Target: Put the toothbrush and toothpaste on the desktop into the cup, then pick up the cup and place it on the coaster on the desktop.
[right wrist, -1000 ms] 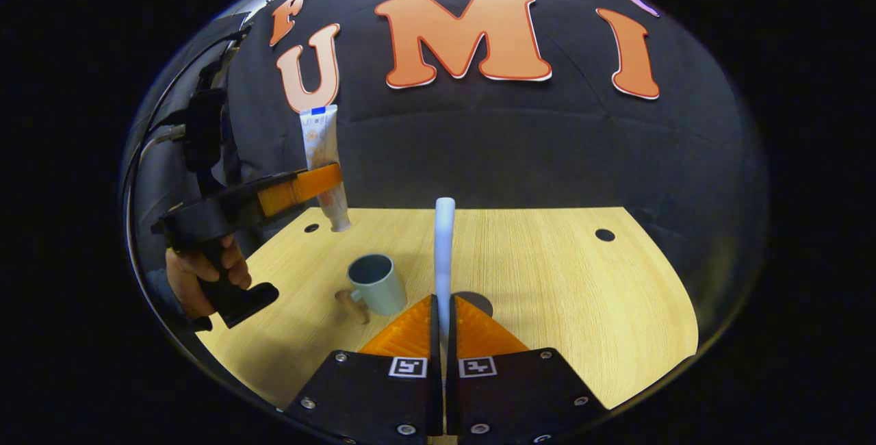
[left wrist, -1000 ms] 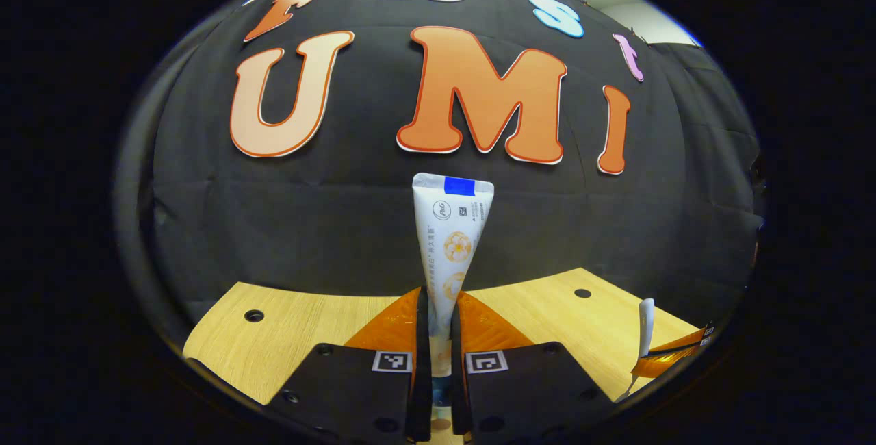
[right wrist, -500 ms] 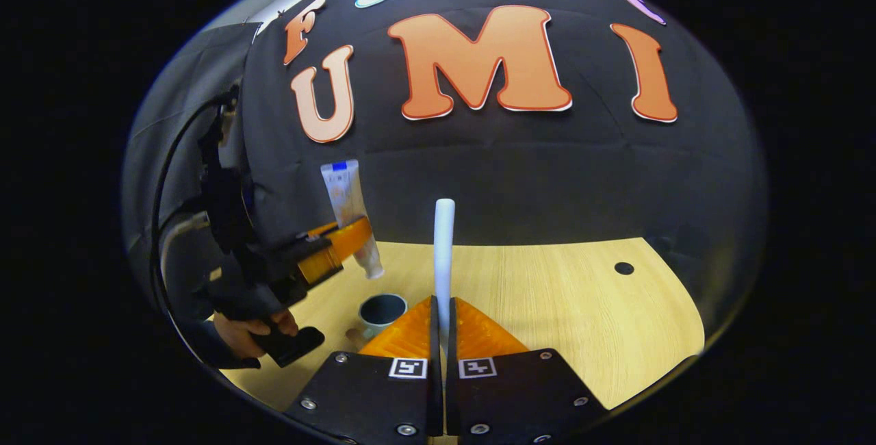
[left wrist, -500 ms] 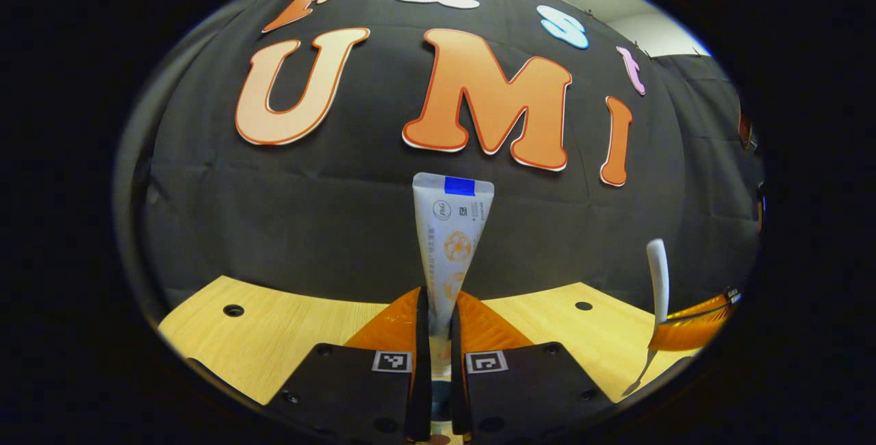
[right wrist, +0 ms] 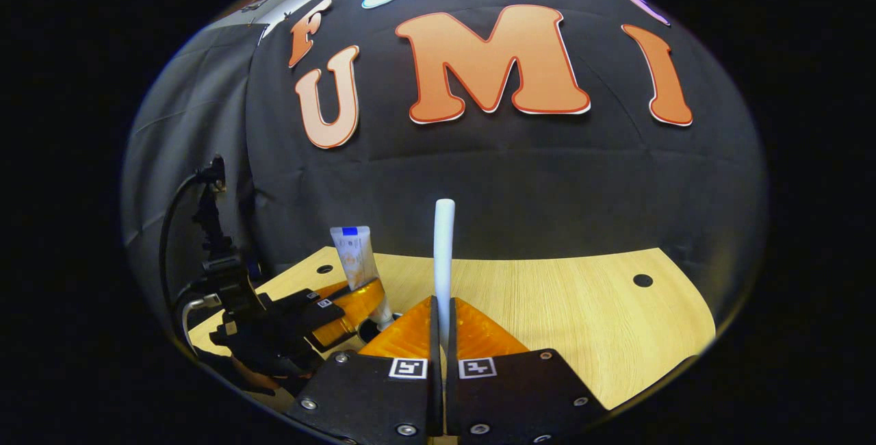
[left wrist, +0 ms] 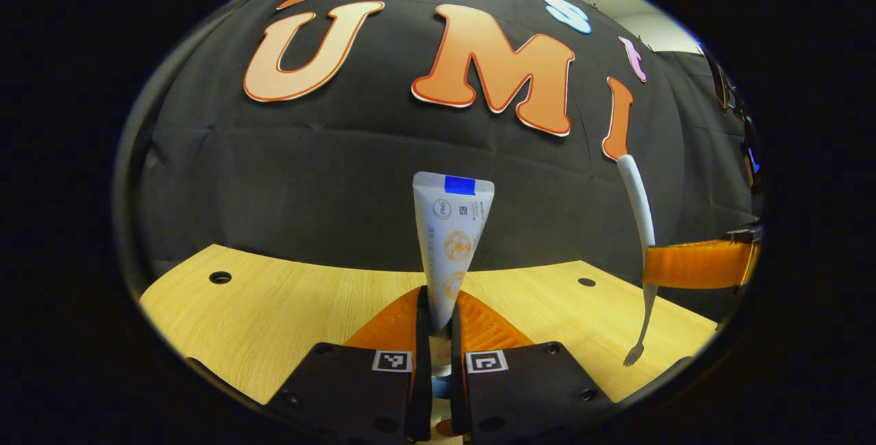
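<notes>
I have the toothpaste clamped upright in the left gripper, crimped end up, its cap end low between the jaws. The right gripper has its jaws closed narrow on the toothbrush, handle standing up.

I judge the step in hand to be loading the cup: both items are off the counter and held. In the right gripper view the tube's cap sits just above a dark round opening, which I take for the cup's mouth, though little of it shows. The next move calls for lowering the tube straight into that mouth before I let go.

The left gripper view shows the toothbrush's bristle end hanging below the right gripper's fingers. The right gripper view gives me the tube against that opening.
</notes>
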Demonstrator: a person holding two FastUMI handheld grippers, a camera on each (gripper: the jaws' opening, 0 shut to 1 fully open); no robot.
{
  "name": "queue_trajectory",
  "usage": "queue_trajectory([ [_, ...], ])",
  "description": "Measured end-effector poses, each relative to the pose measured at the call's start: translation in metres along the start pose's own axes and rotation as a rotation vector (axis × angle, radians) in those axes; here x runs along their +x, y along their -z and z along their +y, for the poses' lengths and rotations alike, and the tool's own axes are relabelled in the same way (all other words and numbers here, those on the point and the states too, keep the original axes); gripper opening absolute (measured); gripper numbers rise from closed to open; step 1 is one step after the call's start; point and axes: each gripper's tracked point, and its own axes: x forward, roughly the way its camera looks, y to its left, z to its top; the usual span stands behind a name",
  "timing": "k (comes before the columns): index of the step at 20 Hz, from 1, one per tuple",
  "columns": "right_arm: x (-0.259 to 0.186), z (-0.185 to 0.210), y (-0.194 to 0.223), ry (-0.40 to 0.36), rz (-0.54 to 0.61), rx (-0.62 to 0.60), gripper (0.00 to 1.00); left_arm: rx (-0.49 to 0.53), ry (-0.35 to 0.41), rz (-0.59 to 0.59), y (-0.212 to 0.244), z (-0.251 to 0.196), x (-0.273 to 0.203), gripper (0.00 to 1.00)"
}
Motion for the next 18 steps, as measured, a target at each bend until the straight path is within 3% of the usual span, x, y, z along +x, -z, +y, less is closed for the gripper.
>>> queue_trajectory([
  [10, 0.026, 0.009, 0.013, -0.009, 0.004, -0.013, 0.02, 0.005, 0.029, 0.050, 0.038, 0.001, 0.006, 0.17],
  [16, 0.033, 0.010, 0.017, -0.002, 0.000, 0.000, 0.02, 0.008, 0.060, 0.052, 0.041, -0.002, 0.003, 0.34],
  [18, 0.034, 0.011, 0.015, 0.001, -0.005, -0.002, 0.02, 0.021, 0.071, 0.039, 0.037, -0.003, 0.003, 0.48],
])
